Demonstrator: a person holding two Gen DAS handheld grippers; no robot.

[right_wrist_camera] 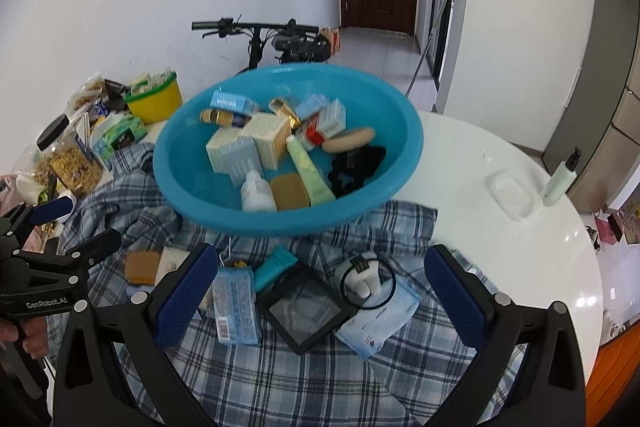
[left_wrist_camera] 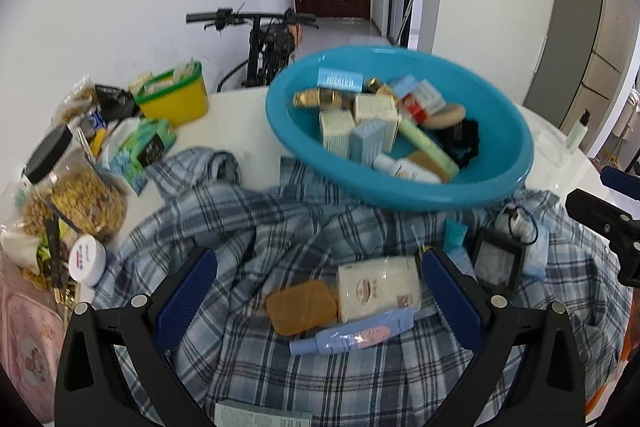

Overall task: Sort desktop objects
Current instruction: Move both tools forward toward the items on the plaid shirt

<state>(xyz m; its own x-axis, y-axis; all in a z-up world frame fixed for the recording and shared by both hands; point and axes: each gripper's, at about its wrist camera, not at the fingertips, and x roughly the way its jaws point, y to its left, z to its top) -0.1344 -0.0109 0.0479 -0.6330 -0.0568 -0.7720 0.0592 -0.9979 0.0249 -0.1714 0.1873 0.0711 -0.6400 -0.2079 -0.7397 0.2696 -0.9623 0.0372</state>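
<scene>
Nearest, the left gripper (left_wrist_camera: pixel 316 291) hangs with its blue-padded fingers spread wide, clamped on nothing, over a rumpled blue plaid shirt (left_wrist_camera: pixel 248 227) that covers the near part of the round white table (right_wrist_camera: pixel 500 163). Between those fingers lie a flat amber soap bar (left_wrist_camera: pixel 302 307), a white wrapped packet (left_wrist_camera: pixel 378 287) touching it, and a pale blue tube (left_wrist_camera: pixel 352 335) just nearer.

The right gripper (right_wrist_camera: pixel 320 291) is likewise spread apart and empty. Below it on the shirt sit a square black-framed mirror (right_wrist_camera: pixel 306 307), a light blue printed sachet (right_wrist_camera: pixel 236 305) to its left, a teal tube (right_wrist_camera: pixel 274 267), a thin black hair-tie ring (right_wrist_camera: pixel 368 283) around small white tubes, and a pale blue packet (right_wrist_camera: pixel 376 325).

Farther on, a glossy round blue plastic basin (right_wrist_camera: pixel 200 203) rests partly on the shirt. It holds small cardboard boxes (right_wrist_camera: pixel 248 143), a white bottle (right_wrist_camera: pixel 256 191), a tan soap bar (right_wrist_camera: pixel 290 191), a pale green tube (right_wrist_camera: pixel 310 167), a black scrunchie (right_wrist_camera: pixel 356 163) and a beige puff (right_wrist_camera: pixel 348 139).

To the left crowd a black-lidded clear jar (left_wrist_camera: pixel 76 187) of yellow grains and a yellow tub (left_wrist_camera: pixel 176 99). To the right the tabletop is bare but for a clear soap dish (right_wrist_camera: pixel 512 195) and a pump bottle (right_wrist_camera: pixel 560 179) near the edge.
</scene>
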